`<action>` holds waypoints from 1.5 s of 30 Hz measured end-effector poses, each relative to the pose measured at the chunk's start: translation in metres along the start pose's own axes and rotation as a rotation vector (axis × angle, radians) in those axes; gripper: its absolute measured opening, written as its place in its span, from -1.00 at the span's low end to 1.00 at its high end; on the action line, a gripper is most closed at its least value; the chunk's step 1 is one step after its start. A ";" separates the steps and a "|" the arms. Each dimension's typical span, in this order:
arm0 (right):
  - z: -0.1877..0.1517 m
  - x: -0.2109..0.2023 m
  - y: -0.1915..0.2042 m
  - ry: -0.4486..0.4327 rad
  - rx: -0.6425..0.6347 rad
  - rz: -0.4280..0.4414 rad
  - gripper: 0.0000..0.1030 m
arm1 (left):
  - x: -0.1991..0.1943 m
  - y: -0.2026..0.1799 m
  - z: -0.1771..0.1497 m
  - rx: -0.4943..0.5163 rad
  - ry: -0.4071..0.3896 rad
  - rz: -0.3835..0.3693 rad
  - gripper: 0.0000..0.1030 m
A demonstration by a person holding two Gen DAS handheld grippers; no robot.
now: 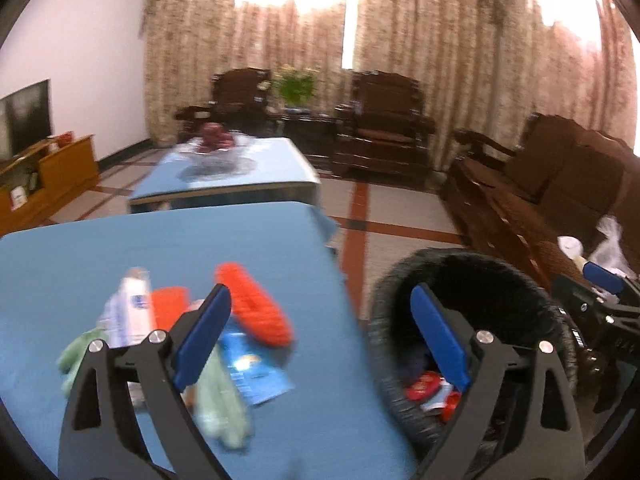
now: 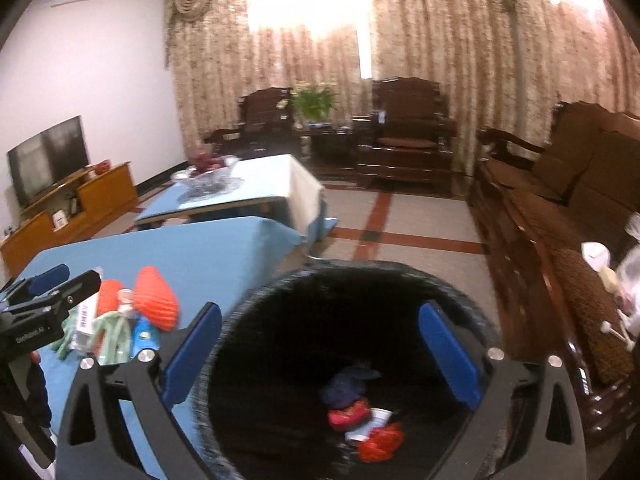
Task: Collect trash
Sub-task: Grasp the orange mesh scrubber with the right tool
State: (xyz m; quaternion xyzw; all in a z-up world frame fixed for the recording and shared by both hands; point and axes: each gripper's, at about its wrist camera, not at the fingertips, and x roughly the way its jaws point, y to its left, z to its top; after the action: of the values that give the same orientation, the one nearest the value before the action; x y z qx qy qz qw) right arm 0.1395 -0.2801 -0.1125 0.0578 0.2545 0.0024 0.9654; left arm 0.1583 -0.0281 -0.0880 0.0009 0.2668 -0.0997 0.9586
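The right gripper is hanging over the mouth of the black bin, its jaws spread wide with nothing between them — a sensible place to be letting trash drop. Below it, at the bin's bottom, red wrappers, a white scrap and a dark blue wad are lying loose. The left gripper is also gaping empty, straddling the blue table's edge and the bin's rim, likely heading for more. Just ahead and left of its fingers the remaining pile is waiting: a white bottle, orange-red ribbed pieces, a blue packet and pale green crumpled material — blurred, light-looking stuff.
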 end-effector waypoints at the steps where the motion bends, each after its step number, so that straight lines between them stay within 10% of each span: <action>1: 0.000 0.003 0.008 0.001 -0.007 0.015 0.89 | -0.007 0.013 -0.002 -0.003 -0.009 0.037 0.73; 12: 0.000 0.039 0.112 0.011 -0.100 0.206 0.88 | -0.045 0.107 -0.028 -0.043 -0.018 0.275 0.73; 36: -0.043 0.152 0.205 0.187 -0.237 0.223 0.38 | -0.014 0.176 -0.050 -0.145 0.048 0.352 0.73; 45: -0.047 0.176 0.203 0.261 -0.232 0.241 -0.44 | 0.003 0.173 -0.051 -0.153 0.071 0.320 0.73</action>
State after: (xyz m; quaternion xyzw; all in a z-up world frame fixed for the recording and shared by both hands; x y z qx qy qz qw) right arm 0.2748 -0.0672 -0.2171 -0.0246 0.3665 0.1548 0.9171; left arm 0.1681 0.1438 -0.1425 -0.0263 0.3036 0.0750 0.9495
